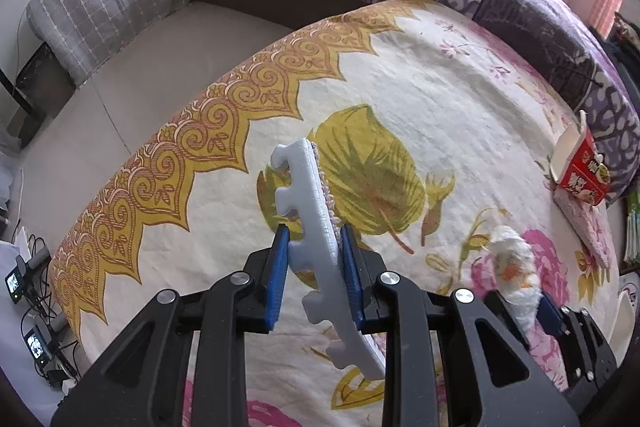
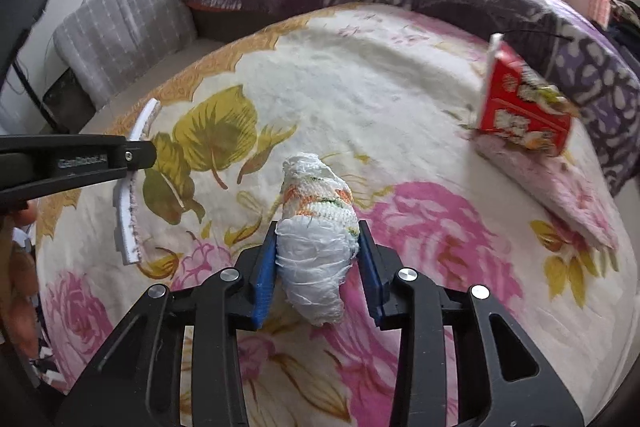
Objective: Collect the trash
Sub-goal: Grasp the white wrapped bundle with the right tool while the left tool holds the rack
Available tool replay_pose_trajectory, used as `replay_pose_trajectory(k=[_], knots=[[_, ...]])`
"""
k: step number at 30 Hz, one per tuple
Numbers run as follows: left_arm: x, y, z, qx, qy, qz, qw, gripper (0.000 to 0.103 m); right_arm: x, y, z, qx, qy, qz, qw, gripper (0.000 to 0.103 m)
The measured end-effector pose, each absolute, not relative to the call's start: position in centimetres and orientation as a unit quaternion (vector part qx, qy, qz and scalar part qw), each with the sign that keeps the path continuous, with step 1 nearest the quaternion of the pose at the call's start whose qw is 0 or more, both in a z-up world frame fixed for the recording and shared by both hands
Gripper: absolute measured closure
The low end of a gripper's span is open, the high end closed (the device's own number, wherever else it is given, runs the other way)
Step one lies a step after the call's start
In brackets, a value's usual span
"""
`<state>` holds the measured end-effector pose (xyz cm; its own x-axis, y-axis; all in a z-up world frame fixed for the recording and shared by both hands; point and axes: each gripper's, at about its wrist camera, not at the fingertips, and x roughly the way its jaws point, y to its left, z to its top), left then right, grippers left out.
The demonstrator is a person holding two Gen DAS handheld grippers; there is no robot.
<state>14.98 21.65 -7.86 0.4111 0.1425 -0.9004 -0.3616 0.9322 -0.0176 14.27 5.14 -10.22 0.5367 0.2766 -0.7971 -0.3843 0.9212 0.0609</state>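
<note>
left tool (image 1: 316, 247) clamps foam strip (image 1: 320, 227) above bed (image 1: 420, 75) | right tool (image 2: 318, 251) pinches wad (image 2: 316, 223) by lower end, over bed | risk: soft wad slips; strip pivots, held at edge

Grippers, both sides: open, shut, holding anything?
Left gripper: shut on the white foam strip, lifted off the bedsheet.
Right gripper: shut on the white wrapped bundle.

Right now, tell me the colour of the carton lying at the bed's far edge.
The carton is red with white panels and food pictures, white inside; the right wrist view shows it best.
</note>
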Motion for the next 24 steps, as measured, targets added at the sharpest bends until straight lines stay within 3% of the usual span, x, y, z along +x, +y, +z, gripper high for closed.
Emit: replay_pose_trajectory(k=[14, 24], knots=[[14.3, 19.1, -5.3, -0.092, 0.495, 0.120, 0.856, 0.077, 10.5, 0.8, -4.4, -0.030, 0.413, 0.126, 0.902, 0.068], [14.2, 17.6, -5.2, -0.084, 0.490, 0.114, 0.860, 0.077, 7.9, -3.3, -5.3, 0.009, 0.418, 0.103, 0.903, 0.068]])
